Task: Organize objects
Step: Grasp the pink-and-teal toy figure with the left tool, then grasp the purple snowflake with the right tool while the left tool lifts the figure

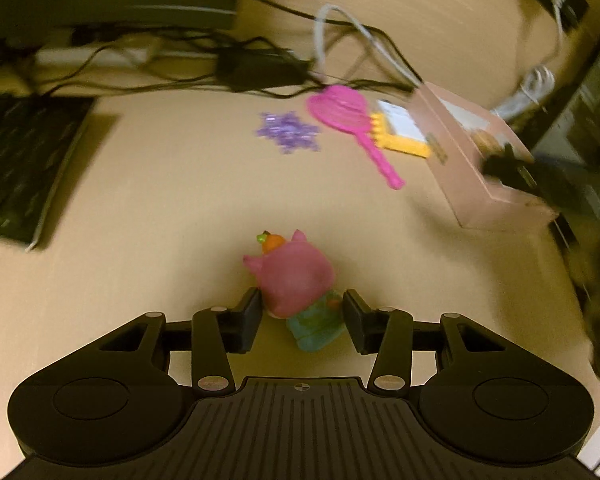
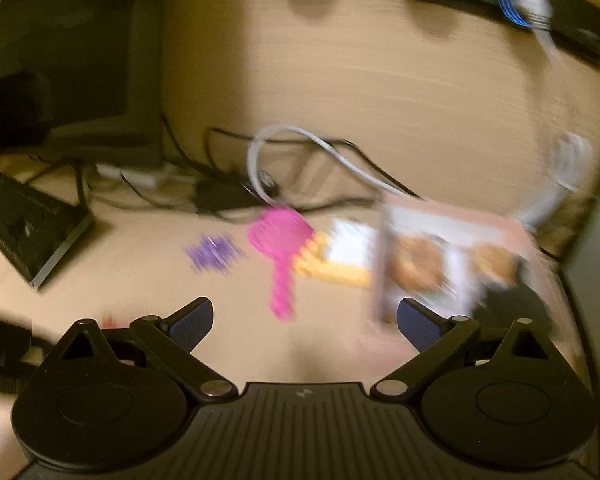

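At the bottom of the left wrist view the left gripper is sitting with its two black fingers on either side of a small pink pig-shaped toy in a blue-green outfit. The left finger is touching the pig's pink body and the right one is meeting the outfit, so the gripper is grasping the toy, which is sitting low in the middle of the frame on the pale wooden desk. An orange knob is sticking up from the pig's head.

In the right wrist view the right gripper is standing released, its blue-padded fingers spread wide with bare desk between them. The picture is blurring heavily.

Further up, right of centre in the left view, a bright pink plastic hairbrush is lying with its handle pointing to the lower right. Just left of it a purple snowflake-shaped piece is lying flat. A yellow toothed plastic piece with a white panel is resting just beside the brush head, right beside a pale pink cardboard box at the right of the frame. A dark object is overlapping the box's right end; I cannot tell what it is.

At the left edge a black keyboard is lying. Along the top, black cables and a white cable are tangling around a black power brick.
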Motion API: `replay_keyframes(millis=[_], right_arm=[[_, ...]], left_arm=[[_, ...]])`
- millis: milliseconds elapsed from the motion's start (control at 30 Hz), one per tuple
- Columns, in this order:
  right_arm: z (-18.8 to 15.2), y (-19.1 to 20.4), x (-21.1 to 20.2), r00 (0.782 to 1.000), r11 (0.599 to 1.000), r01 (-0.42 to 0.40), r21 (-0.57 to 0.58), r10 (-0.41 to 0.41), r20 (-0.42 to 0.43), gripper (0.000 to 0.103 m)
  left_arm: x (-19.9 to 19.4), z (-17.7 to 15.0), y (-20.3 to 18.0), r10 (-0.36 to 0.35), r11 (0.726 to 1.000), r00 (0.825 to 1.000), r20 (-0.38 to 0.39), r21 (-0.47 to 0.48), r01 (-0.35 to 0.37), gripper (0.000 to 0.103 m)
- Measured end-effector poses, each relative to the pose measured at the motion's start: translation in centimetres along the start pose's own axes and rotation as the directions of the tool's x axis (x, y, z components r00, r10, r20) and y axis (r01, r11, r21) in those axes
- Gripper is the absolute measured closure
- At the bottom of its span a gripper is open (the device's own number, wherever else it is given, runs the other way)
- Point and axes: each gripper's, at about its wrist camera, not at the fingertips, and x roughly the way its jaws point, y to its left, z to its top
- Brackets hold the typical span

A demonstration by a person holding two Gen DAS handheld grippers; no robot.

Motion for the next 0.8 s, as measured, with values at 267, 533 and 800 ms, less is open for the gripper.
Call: replay_keyframes(millis=[267, 533, 800], right_arm=[[4.9, 6.0, 12.9, 0.986, 0.997, -0.081, 0.013, 0.082, -0.146, 0.007], [4.7, 9.0, 18.0, 0.982, 0.998, -0.059, -0.031, 0.053, -0.179, 0.007], [4.1, 8.9, 18.4, 0.981, 0.997, -0.076, -0.030, 0.070, -0.184, 0.031]], left_arm=[[-1.2, -1.1, 3.3, -0.051, 0.994, 0.999, 0.015, -0.095, 0.052, 0.054], [-1.3, -1.3, 3.9, -0.078, 0.992, 0.997, 0.008, -0.096, 0.079, 0.054], [-1.5, -1.4, 4.2, -0.090, 0.992, 0.996, -0.001, -0.089, 0.090, 0.054]])
